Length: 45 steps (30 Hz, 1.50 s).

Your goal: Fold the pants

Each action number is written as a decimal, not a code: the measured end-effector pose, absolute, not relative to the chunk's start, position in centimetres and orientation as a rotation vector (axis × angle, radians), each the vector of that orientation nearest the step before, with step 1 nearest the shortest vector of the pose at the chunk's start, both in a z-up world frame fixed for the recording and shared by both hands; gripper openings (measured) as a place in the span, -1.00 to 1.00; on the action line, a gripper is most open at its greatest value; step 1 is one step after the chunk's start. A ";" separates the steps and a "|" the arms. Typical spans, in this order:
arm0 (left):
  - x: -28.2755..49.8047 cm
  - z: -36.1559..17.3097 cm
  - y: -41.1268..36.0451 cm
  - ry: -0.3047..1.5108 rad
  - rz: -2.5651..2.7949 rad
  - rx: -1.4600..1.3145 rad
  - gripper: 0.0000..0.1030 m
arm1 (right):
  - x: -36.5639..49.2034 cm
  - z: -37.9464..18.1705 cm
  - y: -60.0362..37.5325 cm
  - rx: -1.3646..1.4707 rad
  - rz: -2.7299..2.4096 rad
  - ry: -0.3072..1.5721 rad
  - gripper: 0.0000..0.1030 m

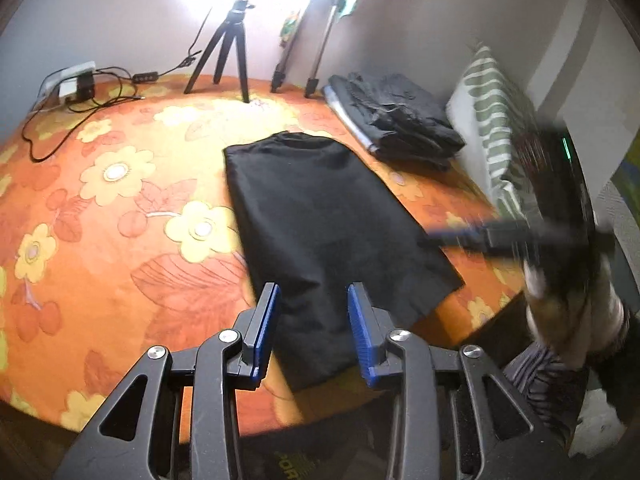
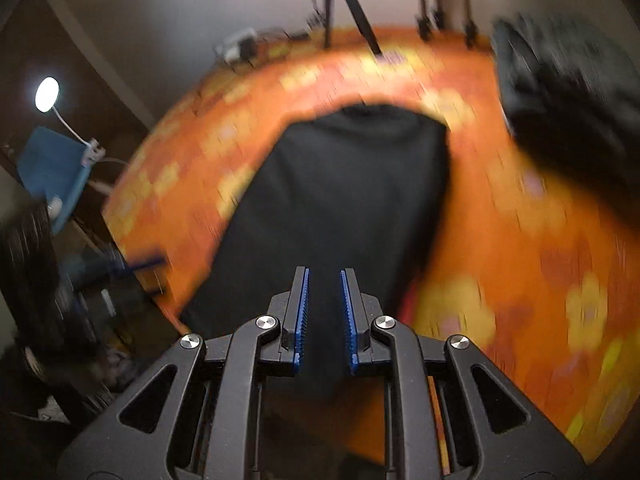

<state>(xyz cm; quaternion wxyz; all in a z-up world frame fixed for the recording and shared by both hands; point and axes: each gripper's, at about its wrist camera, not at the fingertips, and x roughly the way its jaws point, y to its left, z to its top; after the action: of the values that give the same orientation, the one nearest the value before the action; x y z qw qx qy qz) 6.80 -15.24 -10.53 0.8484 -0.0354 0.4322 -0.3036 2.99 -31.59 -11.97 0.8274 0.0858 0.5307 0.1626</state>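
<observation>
Pants (image 1: 320,216), black and folded lengthwise, lie flat on an orange flowered bed (image 1: 100,220); they look soft, light and limp, best pinched at the near hem corners. The left gripper (image 1: 314,300) hovers above the near end, jaws apart and empty. The right gripper (image 2: 324,284), blurred, hangs over the same end, jaws narrowly apart, holding nothing.

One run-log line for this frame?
black folded pants flat on orange floral cover | left gripper open, empty | right gripper open, empty
</observation>
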 end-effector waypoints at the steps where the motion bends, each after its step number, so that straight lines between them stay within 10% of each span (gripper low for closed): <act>1: 7.5 -10.7 -15.2 0.919 -0.632 -0.071 -0.28 | 2.5 -12.8 -31.8 0.173 0.332 1.149 -0.68; 7: 11.2 -12.1 -14.5 1.022 -0.587 -0.152 -0.13 | 2.0 -13.5 -33.3 0.140 0.265 1.174 -0.62; 11: 13.1 -13.2 -14.4 1.067 -0.561 -0.228 -0.12 | 3.9 -12.8 -36.8 0.346 0.210 1.098 0.32; 45: 17.7 -16.3 -16.0 1.125 -0.572 -0.379 -0.02 | 9.4 -19.9 -39.6 0.805 0.409 1.143 0.00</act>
<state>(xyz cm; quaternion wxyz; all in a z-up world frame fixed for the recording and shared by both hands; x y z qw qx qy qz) 17.66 -16.02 -16.26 0.7906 -0.1760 0.5228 -0.2656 9.39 -39.57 -19.93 0.7463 0.3677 0.5223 0.1871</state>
